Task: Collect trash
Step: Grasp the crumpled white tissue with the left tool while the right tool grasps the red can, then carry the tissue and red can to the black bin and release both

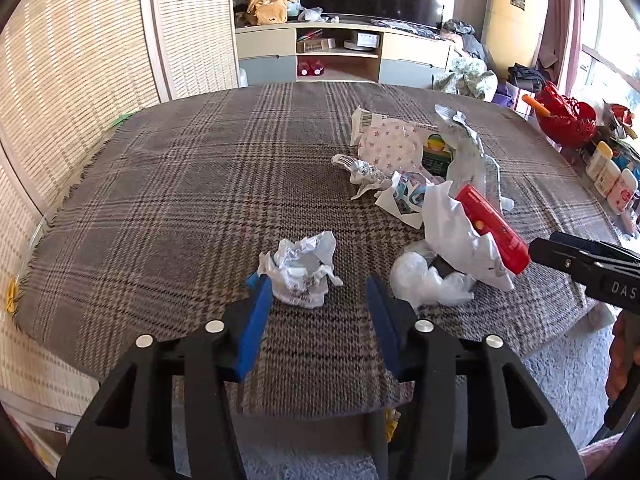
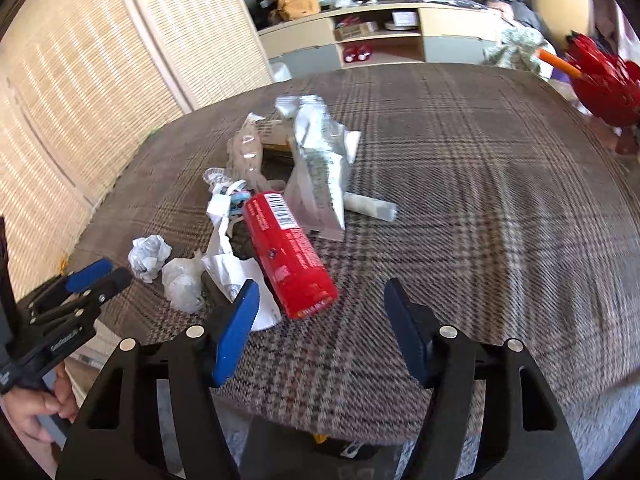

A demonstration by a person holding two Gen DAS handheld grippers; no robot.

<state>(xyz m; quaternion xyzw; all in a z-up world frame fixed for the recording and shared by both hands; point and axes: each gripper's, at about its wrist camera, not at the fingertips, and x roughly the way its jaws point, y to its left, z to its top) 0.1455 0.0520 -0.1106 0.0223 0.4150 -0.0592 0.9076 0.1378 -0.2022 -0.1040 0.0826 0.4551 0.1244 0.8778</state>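
Lying just beyond parted left fingers: crumpled paper.

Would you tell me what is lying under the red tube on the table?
The red tube rests partly on a crumpled white paper sheet and partly on the plaid tablecloth. Whatever lies under the tube's far end is hidden among the wrappers.

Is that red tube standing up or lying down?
Lying down. The red tube rests on its side on the plaid tablecloth, its long barcoded side facing up.
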